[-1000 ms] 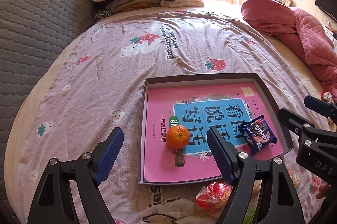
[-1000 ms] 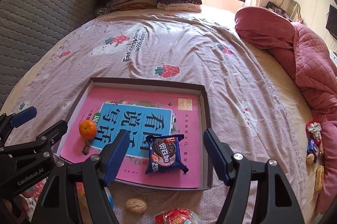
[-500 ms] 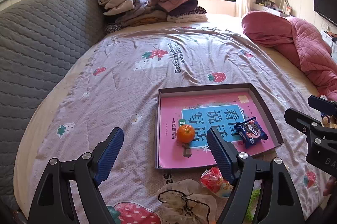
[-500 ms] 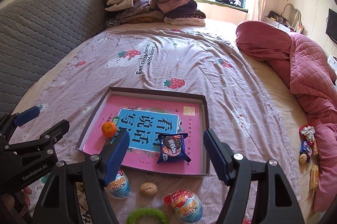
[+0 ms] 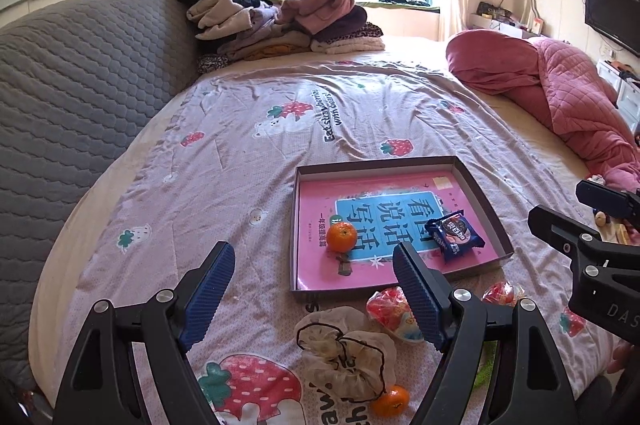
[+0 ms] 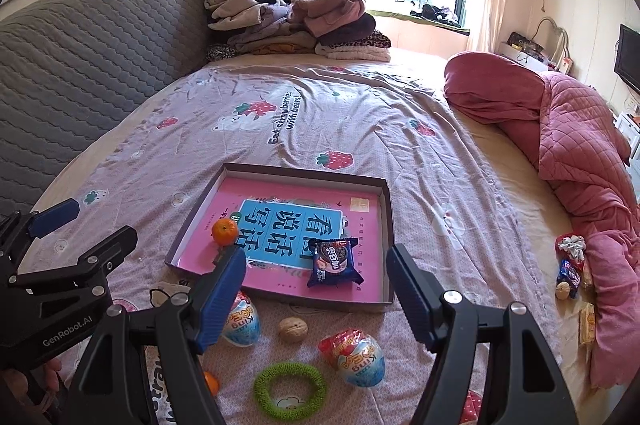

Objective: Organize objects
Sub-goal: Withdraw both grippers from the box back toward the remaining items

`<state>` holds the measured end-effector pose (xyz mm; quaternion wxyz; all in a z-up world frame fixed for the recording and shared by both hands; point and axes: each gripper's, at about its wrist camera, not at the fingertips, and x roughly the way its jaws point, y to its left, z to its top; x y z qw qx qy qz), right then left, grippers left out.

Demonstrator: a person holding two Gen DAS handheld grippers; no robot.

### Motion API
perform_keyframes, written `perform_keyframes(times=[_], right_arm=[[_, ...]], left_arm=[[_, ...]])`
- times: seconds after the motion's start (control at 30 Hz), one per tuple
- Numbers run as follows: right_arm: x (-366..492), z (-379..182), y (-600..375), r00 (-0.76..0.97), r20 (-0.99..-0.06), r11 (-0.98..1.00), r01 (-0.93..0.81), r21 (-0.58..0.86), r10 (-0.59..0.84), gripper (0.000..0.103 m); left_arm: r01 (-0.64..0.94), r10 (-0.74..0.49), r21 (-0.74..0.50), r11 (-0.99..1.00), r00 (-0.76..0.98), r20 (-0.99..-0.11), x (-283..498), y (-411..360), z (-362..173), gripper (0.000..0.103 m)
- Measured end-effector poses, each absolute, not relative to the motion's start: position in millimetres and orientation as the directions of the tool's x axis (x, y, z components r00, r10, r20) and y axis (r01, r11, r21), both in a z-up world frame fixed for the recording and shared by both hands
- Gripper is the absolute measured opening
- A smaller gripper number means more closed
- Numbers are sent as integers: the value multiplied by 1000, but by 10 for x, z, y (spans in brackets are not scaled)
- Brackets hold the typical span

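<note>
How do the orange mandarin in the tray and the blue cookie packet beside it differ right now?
The orange mandarin is round and unwrapped; the blue cookie packet is a flat, crinkled foil wrapper. The mandarin sits near the tray's left side in the right wrist view, the packet nearer its right. Both lie on the pink book inside the shallow cardboard tray, untouched by either gripper.

the right gripper's (image 6: 316,293) finger hides part of one surprise egg (image 6: 242,321). a second orange (image 6: 211,383) shows only a sliver behind it. small snacks (image 6: 570,271) beside the quilt are too small to tell.
</note>
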<state>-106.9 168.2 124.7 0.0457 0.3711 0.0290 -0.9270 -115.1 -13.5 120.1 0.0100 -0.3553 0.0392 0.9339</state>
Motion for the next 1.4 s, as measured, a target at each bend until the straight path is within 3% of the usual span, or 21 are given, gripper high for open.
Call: perform_keyframes(times=[0.73, 1.1, 1.2, 1.4], right_arm=[[-439, 1116, 1701, -739, -666, -993, 114, 21, -99, 72], [-281, 662, 1677, -705, -704, -992, 125, -1, -88, 72], [-240, 570, 1620, -714, -698, -989, 134, -63, -53, 72], [-236, 412, 1663, -697, -716, -991, 126, -49, -53, 72]], left_arm=[[-69, 28, 36, -997, -742, -669, -636, -189, 1056, 82], [-72, 6, 66, -995, -716, -698, -465, -217, 484, 82], [-71, 22, 39, -997, -694, -719, -455, -249, 333, 82], [-63, 60, -23, -998, -687, -724, -393, -289, 218, 82]])
